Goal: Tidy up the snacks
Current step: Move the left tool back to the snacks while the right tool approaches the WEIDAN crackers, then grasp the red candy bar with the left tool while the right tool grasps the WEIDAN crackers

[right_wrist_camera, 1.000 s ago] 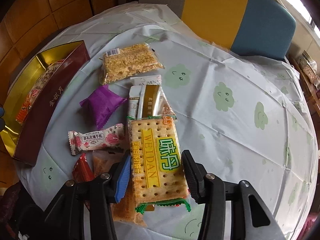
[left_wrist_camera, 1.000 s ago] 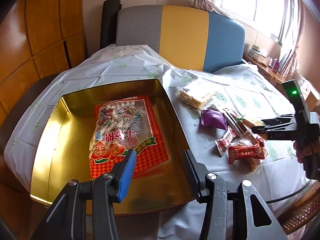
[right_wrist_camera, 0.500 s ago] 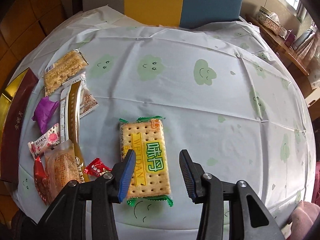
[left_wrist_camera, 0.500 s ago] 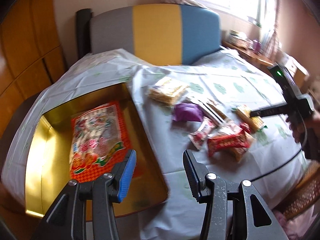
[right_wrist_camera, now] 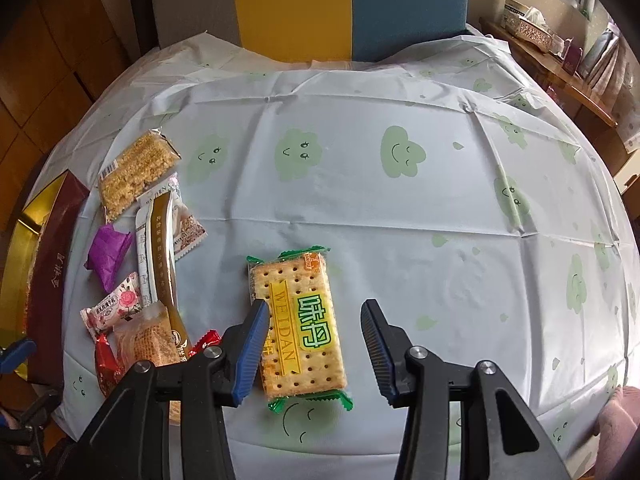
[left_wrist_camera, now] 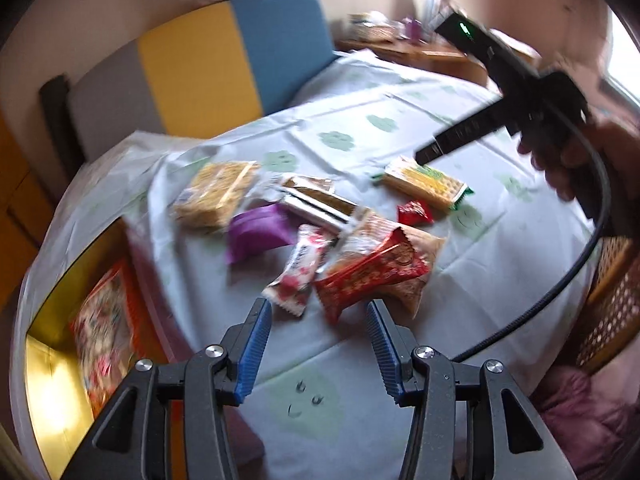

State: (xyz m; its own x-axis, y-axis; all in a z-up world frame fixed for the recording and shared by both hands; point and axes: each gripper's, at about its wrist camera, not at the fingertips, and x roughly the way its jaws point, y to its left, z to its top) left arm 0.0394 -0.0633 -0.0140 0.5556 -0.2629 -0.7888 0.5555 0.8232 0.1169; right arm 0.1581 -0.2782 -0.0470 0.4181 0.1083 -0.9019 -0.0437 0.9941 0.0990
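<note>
Right gripper (right_wrist_camera: pixel 310 326): jaws part-open, holding nothing; cracker packet (right_wrist_camera: pixel 298 326) lies flat between and beneath them, nearer the left pad. Centre first, then close across its width. Left gripper (left_wrist_camera: pixel 318 326): jaws just opened wider (empty), red wrapper (left_wrist_camera: pixel 370 276) just ahead.

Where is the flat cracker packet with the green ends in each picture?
Left wrist view: the flat cracker packet with green ends lies upper right of centre, under the right gripper.
Right wrist view: it lies low in the middle, between the open jaws.
Shared landmark: the crumpled purple wrapper.
</note>
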